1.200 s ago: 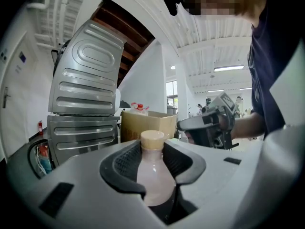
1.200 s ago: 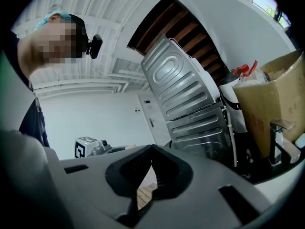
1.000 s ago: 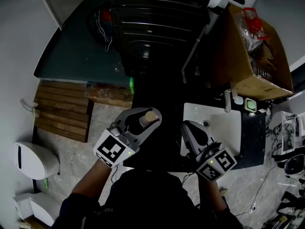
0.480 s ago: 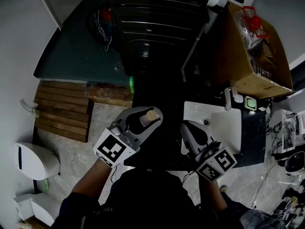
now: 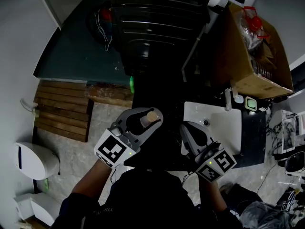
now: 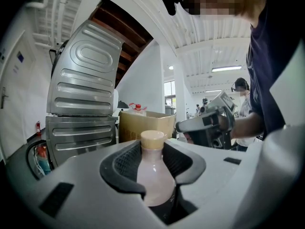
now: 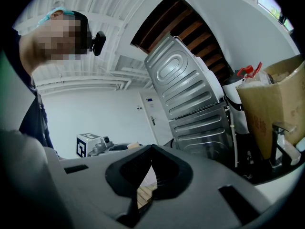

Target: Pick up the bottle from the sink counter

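Two grippers in frame, both low in the head view, just below centre.

Left gripper (image 5: 144, 120): jaws part-way apart and clamped on the bottle (image 6: 154, 171). Its own view shows both dark ribbed pads pressed on the shoulders of the bottle, one on each side. The bottle stands upright between them, tan cap (image 6: 153, 139) above the pads, pale pinkish-white body, darker band at the bottom.

Location of the bottle: held in the air in the left gripper, off the counter. In the head view the white sink (image 5: 228, 126) and its dark counter (image 5: 252, 132) lie at 3 o'clock of it, apart from it.

Right gripper (image 5: 188, 130): at 4 o'clock of the left one, near the sink's left edge. Its own view shows the pad tips meeting and nothing between them. Only a thin slit stays open lower down, with pale wooden slats visible through it.

Surroundings, head view:
- ribbed dark metal cabinet (image 5: 155, 18) at 12 o'clock
- cardboard box (image 5: 255, 51) at 2 o'clock, red-capped item on top
- wooden slat platform (image 5: 62, 111) at 9 o'clock
- white floor fixture (image 5: 31, 160) at 8 o'clock
- small white container (image 5: 238, 98) and a green-edged item (image 5: 250, 104) at the back of the sink, at 3 o'clock

Second person in the left gripper view's far background, at 3 o'clock; too small for detail.
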The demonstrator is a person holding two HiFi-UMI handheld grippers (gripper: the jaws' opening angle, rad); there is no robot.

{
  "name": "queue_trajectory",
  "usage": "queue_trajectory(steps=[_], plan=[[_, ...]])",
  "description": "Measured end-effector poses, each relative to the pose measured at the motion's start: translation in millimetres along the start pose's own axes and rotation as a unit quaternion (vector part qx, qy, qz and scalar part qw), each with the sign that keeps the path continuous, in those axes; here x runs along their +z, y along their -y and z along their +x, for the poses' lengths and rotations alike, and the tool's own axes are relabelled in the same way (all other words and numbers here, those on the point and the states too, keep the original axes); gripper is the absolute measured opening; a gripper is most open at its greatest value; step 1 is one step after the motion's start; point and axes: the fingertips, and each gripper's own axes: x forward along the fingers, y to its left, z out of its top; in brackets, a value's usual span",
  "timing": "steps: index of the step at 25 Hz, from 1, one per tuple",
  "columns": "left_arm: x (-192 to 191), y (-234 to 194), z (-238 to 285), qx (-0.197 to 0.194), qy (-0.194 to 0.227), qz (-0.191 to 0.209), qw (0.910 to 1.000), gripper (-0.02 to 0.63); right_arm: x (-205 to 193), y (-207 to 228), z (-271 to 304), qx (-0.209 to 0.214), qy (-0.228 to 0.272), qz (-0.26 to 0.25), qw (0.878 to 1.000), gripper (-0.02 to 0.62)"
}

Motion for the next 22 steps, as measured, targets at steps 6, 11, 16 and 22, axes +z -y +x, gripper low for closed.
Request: queue_trajectory(steps=[6, 11, 16, 22], plan=[[0.5, 0.2, 0.5, -0.001, 0.0, -0.001, 1.0, 0.141, -0.6, 1.6, 0.9, -0.001, -0.001, 0.004, 1.0, 0.02], [0.9, 1.0, 1.3, -0.002, 0.001, -0.001, 1.0, 0.141, -1.3, 2.1, 1.0, -0.001, -0.002, 0.005, 1.0, 0.02], [2.1, 0.2, 2.3, -0.001, 0.003, 0.0, 1.0, 0.141, -0.9, 3.3, 0.9, -0.002, -0.002, 0.007, 1.0, 0.02], [2.7, 2.7, 5.3, -0.002, 0.002, -0.001, 1.0, 0.141, -1.3, 5.9, -1.6, -0.002, -0.003, 0.009, 1.0, 0.02]])
